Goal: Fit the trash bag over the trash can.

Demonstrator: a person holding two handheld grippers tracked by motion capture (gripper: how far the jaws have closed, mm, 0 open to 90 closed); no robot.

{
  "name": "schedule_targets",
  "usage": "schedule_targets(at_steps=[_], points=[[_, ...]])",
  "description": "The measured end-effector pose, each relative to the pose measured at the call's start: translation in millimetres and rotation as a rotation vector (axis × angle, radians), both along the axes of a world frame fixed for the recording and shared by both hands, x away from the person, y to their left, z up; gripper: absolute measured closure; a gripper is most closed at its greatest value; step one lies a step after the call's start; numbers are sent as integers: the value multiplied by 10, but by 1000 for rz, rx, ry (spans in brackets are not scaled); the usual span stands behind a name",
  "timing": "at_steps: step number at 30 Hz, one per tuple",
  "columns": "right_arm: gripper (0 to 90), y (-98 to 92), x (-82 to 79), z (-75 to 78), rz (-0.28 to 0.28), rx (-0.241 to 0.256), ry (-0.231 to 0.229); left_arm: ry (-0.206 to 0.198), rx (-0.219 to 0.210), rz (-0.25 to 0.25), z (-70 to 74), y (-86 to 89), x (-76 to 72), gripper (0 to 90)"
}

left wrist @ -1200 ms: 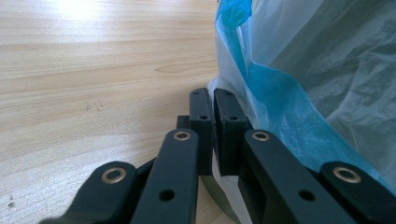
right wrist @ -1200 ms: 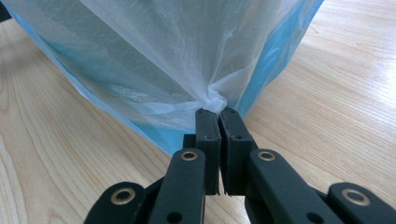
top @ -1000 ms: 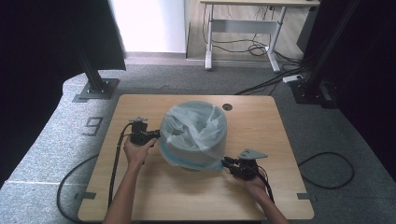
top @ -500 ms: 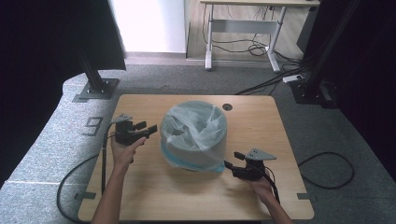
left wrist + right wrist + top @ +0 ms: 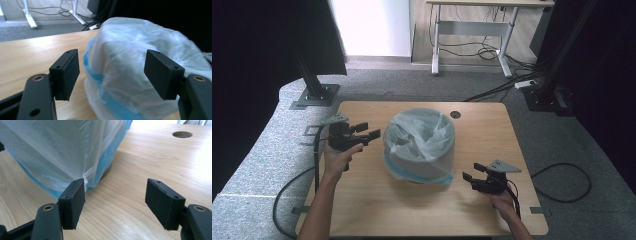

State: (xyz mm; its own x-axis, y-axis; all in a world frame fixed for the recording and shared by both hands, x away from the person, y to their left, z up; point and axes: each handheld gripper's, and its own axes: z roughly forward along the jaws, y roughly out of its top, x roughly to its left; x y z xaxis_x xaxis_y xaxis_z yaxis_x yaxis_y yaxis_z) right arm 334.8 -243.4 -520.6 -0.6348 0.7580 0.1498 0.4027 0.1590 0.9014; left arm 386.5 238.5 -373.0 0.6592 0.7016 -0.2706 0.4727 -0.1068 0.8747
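On the light wooden table [image 5: 362,200] I count one round grey bin [image 5: 419,150] lined with one clear, blue-edged plastic bag [image 5: 422,131], two black two-jaw grippers, the left gripper [image 5: 368,131] and the right gripper [image 5: 473,171], each in one hand, and one round hole [image 5: 455,114].

translucent white bag [image 5: 419,137], blue hem; seemingly grey bin [image 5: 427,165].

Grey carpet [image 5: 377,82], far desk [image 5: 472,20]
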Motion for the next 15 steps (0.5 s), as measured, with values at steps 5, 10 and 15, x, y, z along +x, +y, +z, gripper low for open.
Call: schedule_targets(at_steps=[5,10,15], points=[[313,-68,13,3,-22,6,4,-4,6,-68,160,-141,0,274],[314,-105,27,-11,-33,12,8,1,28,-87,266,-316,46,266],[314,-124,24,-10,-34,11,10,9,42,-109,340,-504,117,268]])
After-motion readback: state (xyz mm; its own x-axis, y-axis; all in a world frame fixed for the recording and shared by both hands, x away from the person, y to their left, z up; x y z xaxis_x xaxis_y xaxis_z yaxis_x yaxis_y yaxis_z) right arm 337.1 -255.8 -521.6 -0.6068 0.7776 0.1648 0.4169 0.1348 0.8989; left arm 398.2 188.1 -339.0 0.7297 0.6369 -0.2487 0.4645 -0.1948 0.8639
